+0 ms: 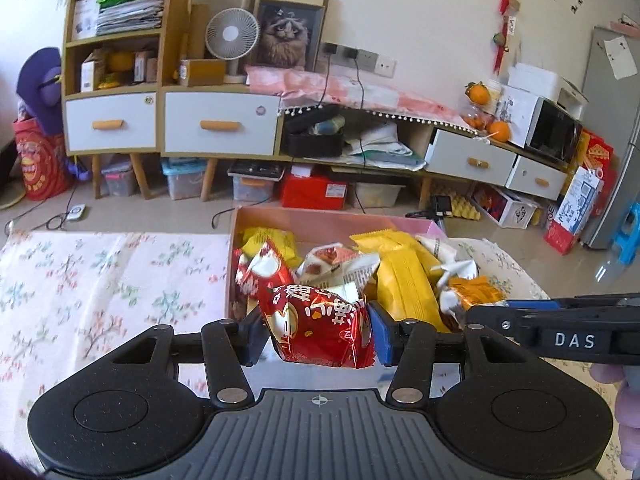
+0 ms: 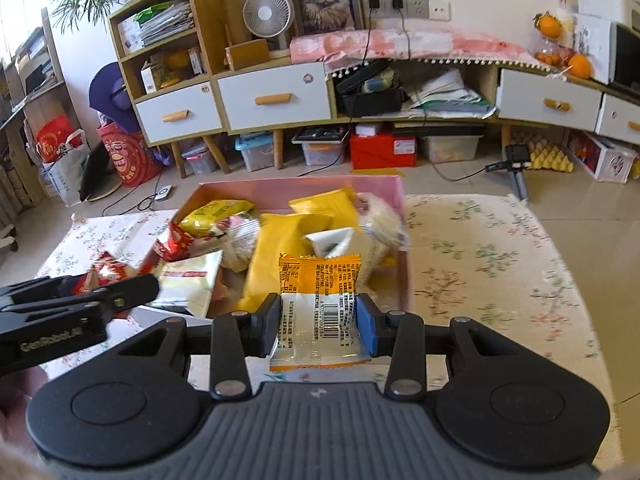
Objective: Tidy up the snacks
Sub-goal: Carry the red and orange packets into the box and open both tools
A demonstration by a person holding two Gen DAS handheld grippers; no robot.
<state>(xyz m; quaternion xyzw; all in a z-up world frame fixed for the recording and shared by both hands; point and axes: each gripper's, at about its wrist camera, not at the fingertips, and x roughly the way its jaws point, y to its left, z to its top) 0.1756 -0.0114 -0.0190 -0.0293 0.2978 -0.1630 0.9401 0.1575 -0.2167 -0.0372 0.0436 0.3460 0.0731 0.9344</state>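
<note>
A pink cardboard box (image 1: 332, 218) (image 2: 304, 184) full of snack packets stands on a table with a floral cloth (image 1: 100, 280) (image 2: 492, 264). My left gripper (image 1: 318, 336) is shut on a red foil snack packet (image 1: 320, 326), held in front of the box's near edge. My right gripper (image 2: 318, 326) is shut on an orange and white snack packet (image 2: 318, 312) with a barcode, above the box's near side. Long yellow packets (image 1: 404, 280) (image 2: 280, 256) lie in the box. The right gripper's side shows at the right of the left wrist view, the left gripper's at the left of the right wrist view.
Beyond the table runs a low wooden cabinet (image 1: 220, 124) (image 2: 276, 96) with white drawers, a fan (image 1: 232, 36) and a cat picture (image 2: 326, 0) on top. Storage bins and a red box (image 2: 382, 150) sit on the floor beneath. A fridge (image 1: 616, 120) stands far right.
</note>
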